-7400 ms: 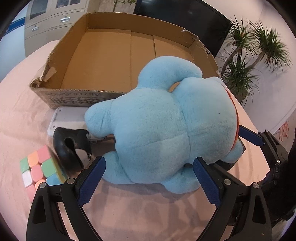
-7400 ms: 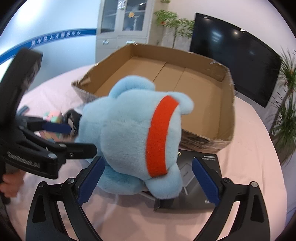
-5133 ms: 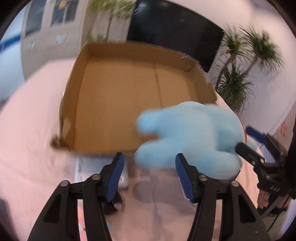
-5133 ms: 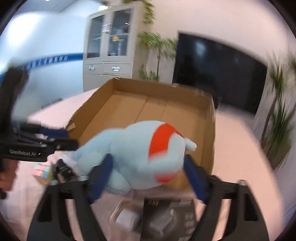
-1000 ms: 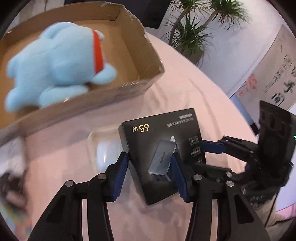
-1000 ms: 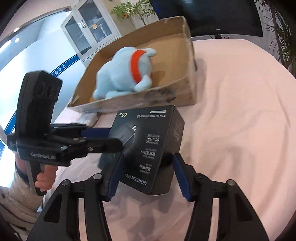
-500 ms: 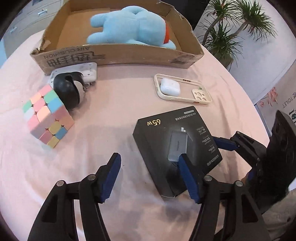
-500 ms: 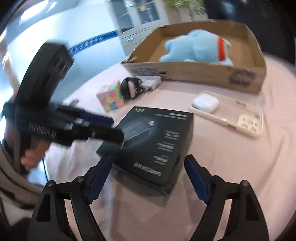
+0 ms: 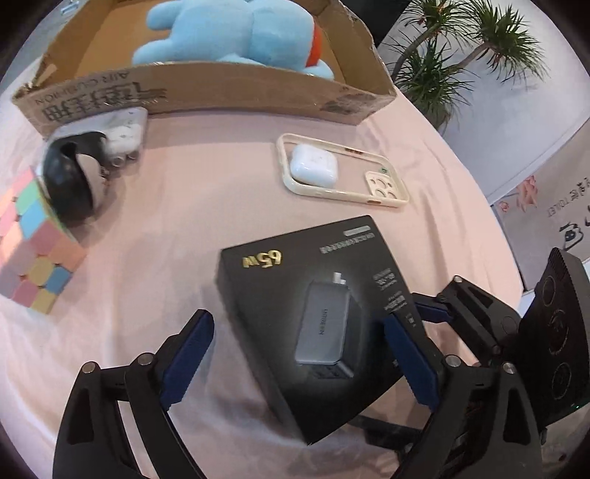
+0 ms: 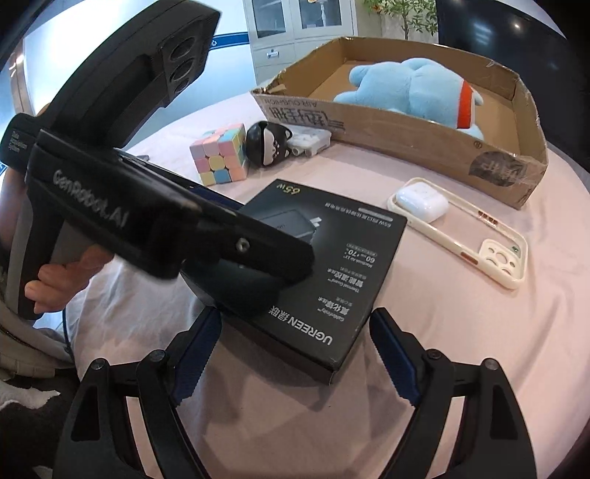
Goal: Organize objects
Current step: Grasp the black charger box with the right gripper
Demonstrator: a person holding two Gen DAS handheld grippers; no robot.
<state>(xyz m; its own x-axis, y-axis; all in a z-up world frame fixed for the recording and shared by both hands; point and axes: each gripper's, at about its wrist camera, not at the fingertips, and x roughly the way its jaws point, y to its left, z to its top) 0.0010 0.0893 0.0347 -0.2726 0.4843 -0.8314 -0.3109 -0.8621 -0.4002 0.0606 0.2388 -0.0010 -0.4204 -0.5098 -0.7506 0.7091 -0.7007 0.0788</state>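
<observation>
A black charger box (image 9: 317,317) lies flat on the pink tablecloth (image 9: 177,228). My left gripper (image 9: 298,353) straddles its near end. Its jaws are opening; the left pad stands off the box and nothing is gripped. My right gripper (image 10: 295,344) faces the box (image 10: 332,265) from the other side. Its jaws are opening too, with the box's near corner between them, untouched. In the right wrist view the left gripper's finger (image 10: 258,258) reaches over the box. A blue plush (image 9: 228,33) lies in the cardboard box (image 9: 221,92).
A cream phone case (image 9: 387,200) with a white earbud case (image 9: 313,165) on it lies before the cardboard box. A pastel cube (image 9: 33,235), a black round toy (image 9: 70,177) and a white plastic piece (image 9: 121,136) sit at the left. A hand (image 10: 55,280) holds the left gripper.
Both grippers' jaws have spread wider, away from the black box. The box, raised between them a second ago, now rests on the cloth. The left gripper has come closer over it.
</observation>
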